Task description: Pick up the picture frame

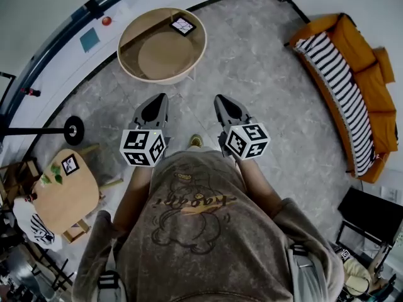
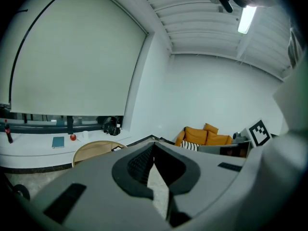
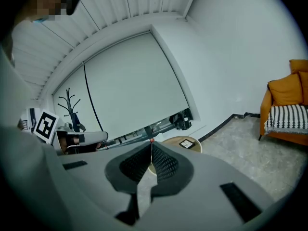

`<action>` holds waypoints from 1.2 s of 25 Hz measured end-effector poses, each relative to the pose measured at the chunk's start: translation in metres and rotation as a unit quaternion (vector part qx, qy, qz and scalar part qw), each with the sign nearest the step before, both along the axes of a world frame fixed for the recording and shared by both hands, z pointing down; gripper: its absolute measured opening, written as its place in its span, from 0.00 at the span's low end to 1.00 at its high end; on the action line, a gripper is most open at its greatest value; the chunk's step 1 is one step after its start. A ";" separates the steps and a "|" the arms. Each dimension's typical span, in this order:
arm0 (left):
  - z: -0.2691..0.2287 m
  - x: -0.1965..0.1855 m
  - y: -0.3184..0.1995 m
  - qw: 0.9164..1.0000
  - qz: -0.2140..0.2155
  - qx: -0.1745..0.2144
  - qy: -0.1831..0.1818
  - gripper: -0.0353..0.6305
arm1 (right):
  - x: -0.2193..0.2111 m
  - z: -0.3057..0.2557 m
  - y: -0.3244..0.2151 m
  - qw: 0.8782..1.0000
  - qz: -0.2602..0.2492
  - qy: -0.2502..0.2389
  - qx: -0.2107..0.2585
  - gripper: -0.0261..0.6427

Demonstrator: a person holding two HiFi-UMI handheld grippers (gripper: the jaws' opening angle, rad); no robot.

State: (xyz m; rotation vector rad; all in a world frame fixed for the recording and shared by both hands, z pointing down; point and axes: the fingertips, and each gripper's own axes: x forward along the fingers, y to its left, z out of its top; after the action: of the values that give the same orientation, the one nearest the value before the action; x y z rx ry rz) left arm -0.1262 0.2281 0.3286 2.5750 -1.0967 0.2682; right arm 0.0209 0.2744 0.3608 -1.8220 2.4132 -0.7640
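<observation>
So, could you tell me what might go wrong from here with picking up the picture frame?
1. The left gripper and right gripper are both shut. Unless one opens before arriving, it will likely shove the black-edged picture frame rather than grasp it.
2. The frame sits at the far raised rim of the round wooden table, so reaching across could knock the rim or leave the jaws little room.

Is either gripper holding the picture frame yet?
No, the left gripper and right gripper are both shut on nothing, while the picture frame lies on the round table ahead.
</observation>
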 end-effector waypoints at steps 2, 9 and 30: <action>0.000 0.004 -0.005 1.000 -0.004 0.002 0.000 0.08 | 0.006 0.001 -0.007 1.000 -0.003 0.001 0.001 0.07; 0.003 0.005 -0.019 1.000 -0.016 -0.002 -0.002 0.08 | 0.009 0.007 -0.021 1.000 -0.011 -0.004 -0.005 0.07; 0.016 0.036 -0.110 1.000 0.002 -0.008 0.011 0.08 | 0.034 0.018 -0.102 1.000 -0.002 0.007 -0.009 0.07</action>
State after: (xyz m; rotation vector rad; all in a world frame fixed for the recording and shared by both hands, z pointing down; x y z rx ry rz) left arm -0.0903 0.1179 0.3451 2.5600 -1.0781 0.2485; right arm 0.0545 0.1722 0.3791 -1.8363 2.4278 -0.7793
